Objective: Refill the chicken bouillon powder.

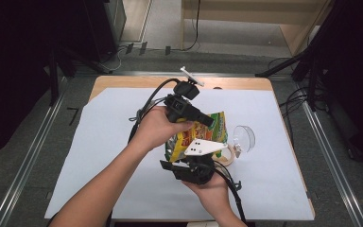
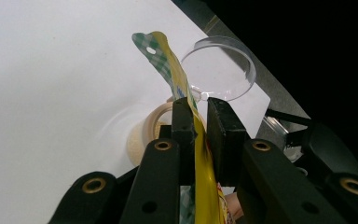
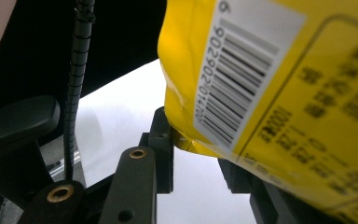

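Holding a crinkled yellow and green plastic snack bag [image 1: 199, 135] up off the white sheet covering the table [image 1: 99, 156], both hands worked at it from opposite ends. The left gripper [image 1: 207, 119] came in from above and was clamped on the bag's sealed top strip; in the left gripper view its two black pads [image 2: 182, 122] pinched the thin yellow seam [image 2: 179, 84], with the green chequered corner sticking out past them. The right gripper [image 1: 196, 163] took the lower part of the bag from the person's side. In the right gripper view the yellow back panel with its white barcode label [image 3: 233, 79] hung between the jaws, which appeared closed on the bottom edge, though the far pad was mostly hidden behind the film.

A clear round plastic dish [image 1: 244, 138] lay on the sheet just to the right of the bag, and a roll of beige tape [image 2: 154, 126] lay under it, near the dish.

Judging by this pose, the bag was being pulled open or stretched between the two tools. The risk seemed to lie in the slim hold on the seam: slick film could slip out of the left pads if the pull came at an angle. A sudden tear might also spill the contents over the sheet, or the freed bag could swing down and knock the dish.
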`<state>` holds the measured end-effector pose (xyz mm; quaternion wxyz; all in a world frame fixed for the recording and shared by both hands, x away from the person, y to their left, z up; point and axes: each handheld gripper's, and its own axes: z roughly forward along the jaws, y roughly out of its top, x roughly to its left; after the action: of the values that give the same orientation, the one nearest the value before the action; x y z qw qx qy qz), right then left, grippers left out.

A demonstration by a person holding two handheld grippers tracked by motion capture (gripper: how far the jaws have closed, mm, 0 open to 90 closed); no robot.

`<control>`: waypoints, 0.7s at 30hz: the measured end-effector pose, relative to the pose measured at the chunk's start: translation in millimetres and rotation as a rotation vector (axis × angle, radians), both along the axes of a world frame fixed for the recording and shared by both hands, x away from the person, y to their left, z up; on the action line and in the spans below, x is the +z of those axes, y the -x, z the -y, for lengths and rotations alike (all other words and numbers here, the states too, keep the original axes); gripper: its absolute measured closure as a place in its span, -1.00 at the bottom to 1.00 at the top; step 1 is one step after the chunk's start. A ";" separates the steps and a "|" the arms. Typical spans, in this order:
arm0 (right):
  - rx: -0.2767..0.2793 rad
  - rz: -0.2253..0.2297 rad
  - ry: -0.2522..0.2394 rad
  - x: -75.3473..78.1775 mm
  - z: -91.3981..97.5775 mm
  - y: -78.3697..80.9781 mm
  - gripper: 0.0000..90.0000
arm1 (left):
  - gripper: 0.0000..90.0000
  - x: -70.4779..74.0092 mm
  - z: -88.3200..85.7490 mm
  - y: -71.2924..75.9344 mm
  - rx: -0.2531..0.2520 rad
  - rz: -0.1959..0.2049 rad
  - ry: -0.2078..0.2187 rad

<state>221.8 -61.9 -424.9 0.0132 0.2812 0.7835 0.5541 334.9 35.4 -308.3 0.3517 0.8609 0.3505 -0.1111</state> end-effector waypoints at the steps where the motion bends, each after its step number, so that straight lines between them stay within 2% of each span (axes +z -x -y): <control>1: 0.000 -0.003 -0.002 -0.2 -0.2 0.3 0.57 | 0.82 -0.1 0.0 0.0 -0.001 0.000 -0.002; 9: 0.006 -0.003 -0.001 -0.9 -0.9 0.5 0.57 | 0.82 -1.4 -1.2 -0.1 0.002 -0.002 0.000; 13: 0.009 -0.019 -0.011 -2.0 -1.3 1.3 0.57 | 0.82 -3.0 0.1 0.1 -0.003 -0.006 -0.013; 21: 0.004 -0.012 -0.008 -2.2 -0.7 2.3 0.57 | 0.82 -3.1 -0.2 -0.3 -0.003 -0.013 0.000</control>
<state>219.5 -61.2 -427.1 0.0065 0.2831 0.7818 0.5555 335.1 35.5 -311.4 0.3493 0.8607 0.3513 -0.1173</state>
